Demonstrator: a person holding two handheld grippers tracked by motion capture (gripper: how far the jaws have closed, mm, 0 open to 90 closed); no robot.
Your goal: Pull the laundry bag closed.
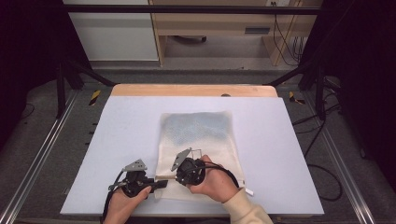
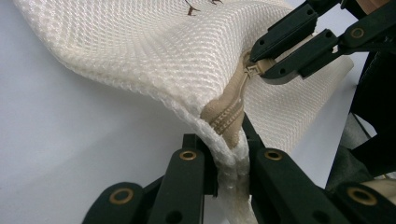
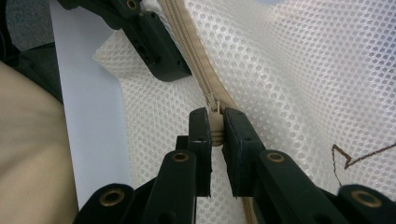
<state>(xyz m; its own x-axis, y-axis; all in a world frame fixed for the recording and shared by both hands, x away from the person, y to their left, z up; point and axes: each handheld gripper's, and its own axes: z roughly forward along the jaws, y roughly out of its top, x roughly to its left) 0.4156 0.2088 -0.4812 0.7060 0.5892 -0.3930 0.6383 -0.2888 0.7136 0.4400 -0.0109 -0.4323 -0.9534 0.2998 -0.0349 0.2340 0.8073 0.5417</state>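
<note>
Mesh bag (image 1: 198, 149) lies flat mid-surface, zipper (image 3: 196, 70) along its near edge. Left hand-held gripper (image 2: 229, 154) is clamped on the bag's near-left corner, right hand-held gripper (image 3: 215, 128) pinches the zipper pull (image 3: 215, 122). Pull's tiny, so a sideways tug could probably slip it free.

1. A white table (image 1: 126, 135) with a wooden far edge stands on grey floor (image 1: 46, 140).
2. Wooden furniture (image 1: 219, 23) and a white panel (image 1: 112, 35) stand behind.
3. Cables (image 1: 322, 168) trail at right.
</note>
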